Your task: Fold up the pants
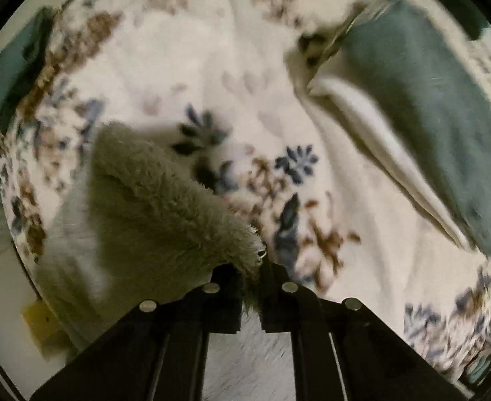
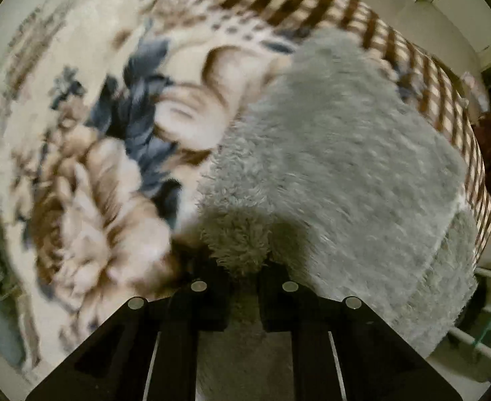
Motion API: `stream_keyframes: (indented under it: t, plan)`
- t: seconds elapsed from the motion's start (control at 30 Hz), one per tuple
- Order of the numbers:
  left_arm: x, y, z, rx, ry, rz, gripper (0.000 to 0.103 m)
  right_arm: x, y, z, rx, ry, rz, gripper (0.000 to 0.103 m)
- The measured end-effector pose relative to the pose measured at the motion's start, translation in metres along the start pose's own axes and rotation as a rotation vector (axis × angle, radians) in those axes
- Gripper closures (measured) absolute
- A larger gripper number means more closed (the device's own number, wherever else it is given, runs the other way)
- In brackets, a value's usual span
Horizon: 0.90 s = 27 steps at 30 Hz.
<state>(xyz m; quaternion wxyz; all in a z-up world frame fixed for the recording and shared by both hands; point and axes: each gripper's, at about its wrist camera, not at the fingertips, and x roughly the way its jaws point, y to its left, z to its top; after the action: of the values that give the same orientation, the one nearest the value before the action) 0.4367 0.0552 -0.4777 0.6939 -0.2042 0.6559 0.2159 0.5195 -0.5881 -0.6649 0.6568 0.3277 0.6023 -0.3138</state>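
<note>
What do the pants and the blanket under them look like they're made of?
Pants: grey, shaggy pile, likely fleece or sherpa; loose tufts show at the pinched edge. Blanket: soft plush, probably printed fleece with a matte nap; motion blur leaves it uncertain.

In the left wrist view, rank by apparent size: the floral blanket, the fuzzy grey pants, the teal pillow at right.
1. White floral fleece blanket, largest.
2. and 3. Fuzzy grey-green pants and teal pillow look alike; the pants sit nearer the camera, so unsure.
</note>
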Motion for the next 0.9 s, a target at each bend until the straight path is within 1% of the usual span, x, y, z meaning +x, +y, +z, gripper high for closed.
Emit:
stream_keyframes:
  t: [0.03, 0.13, 0.2, 0.27, 0.33, 0.37, 0.43, 0.53, 0.57, 0.6, 0.63, 0.67, 0.7, 0.73, 0.77, 0.8, 0.83, 0.87, 0.9]
  plan:
    - [-0.015, 0.008, -0.013, 0.011, -0.023, -0.024, 0.098, -0.009, -0.009, -0.006, -0.002, -0.015, 0.026, 0.091]
    - [-0.054, 0.036, -0.060, 0.035, -0.053, -0.062, 0.098, -0.036, -0.042, -0.029, -0.017, -0.044, 0.081, 0.091]
    - [-0.062, 0.067, -0.082, 0.038, -0.060, -0.071, 0.098, -0.053, -0.067, -0.048, -0.017, -0.046, 0.103, 0.091]
    - [-0.063, 0.090, -0.105, 0.041, -0.041, -0.069, 0.098, -0.077, -0.091, -0.067, -0.012, -0.035, 0.139, 0.091]
    - [-0.054, 0.113, -0.132, 0.024, -0.003, -0.060, 0.098, -0.095, -0.129, -0.088, -0.023, -0.036, 0.130, 0.091]
    - [-0.050, 0.123, -0.143, 0.016, 0.010, -0.052, 0.098, -0.097, -0.146, -0.095, -0.026, -0.035, 0.123, 0.091]
    - [-0.032, 0.143, -0.170, 0.001, 0.064, -0.031, 0.098, -0.099, -0.191, -0.112, -0.027, -0.013, 0.093, 0.091]
    - [0.006, 0.162, -0.195, -0.001, 0.126, 0.000, 0.096, -0.070, -0.235, -0.136, -0.013, 0.056, 0.044, 0.091]
    - [0.017, 0.166, -0.200, -0.003, 0.130, 0.017, 0.094, -0.056, -0.247, -0.143, -0.020, 0.100, 0.034, 0.090]
    - [0.028, 0.169, -0.205, -0.010, 0.137, 0.033, 0.094, -0.042, -0.257, -0.150, -0.017, 0.144, 0.037, 0.086]
    - [0.034, 0.173, -0.208, -0.024, 0.146, 0.031, 0.094, -0.033, -0.265, -0.155, -0.016, 0.176, 0.050, 0.082]
    - [0.037, 0.177, -0.211, -0.042, 0.152, 0.015, 0.094, -0.027, -0.271, -0.158, -0.020, 0.206, 0.047, 0.073]
    - [0.038, 0.181, -0.213, -0.066, 0.155, 0.000, 0.094, -0.026, -0.275, -0.161, -0.023, 0.219, 0.044, 0.065]
    - [0.037, 0.183, -0.214, -0.080, 0.151, -0.010, 0.094, -0.030, -0.280, -0.163, -0.024, 0.213, 0.048, 0.061]
    - [0.034, 0.185, -0.214, -0.087, 0.140, -0.021, 0.093, -0.035, -0.284, -0.164, -0.024, 0.197, 0.055, 0.054]
    - [0.029, 0.185, -0.214, -0.085, 0.124, -0.019, 0.085, -0.044, -0.288, -0.165, -0.018, 0.163, 0.067, 0.047]
    - [0.025, 0.183, -0.214, -0.078, 0.111, -0.015, 0.069, -0.052, -0.290, -0.164, -0.012, 0.132, 0.074, 0.044]
    - [0.022, 0.181, -0.213, -0.069, 0.098, -0.014, 0.058, -0.061, -0.292, -0.163, -0.011, 0.089, 0.079, 0.039]
    - [0.018, 0.177, -0.212, -0.060, 0.081, -0.014, 0.031, -0.069, -0.291, -0.161, -0.015, 0.049, 0.084, 0.033]
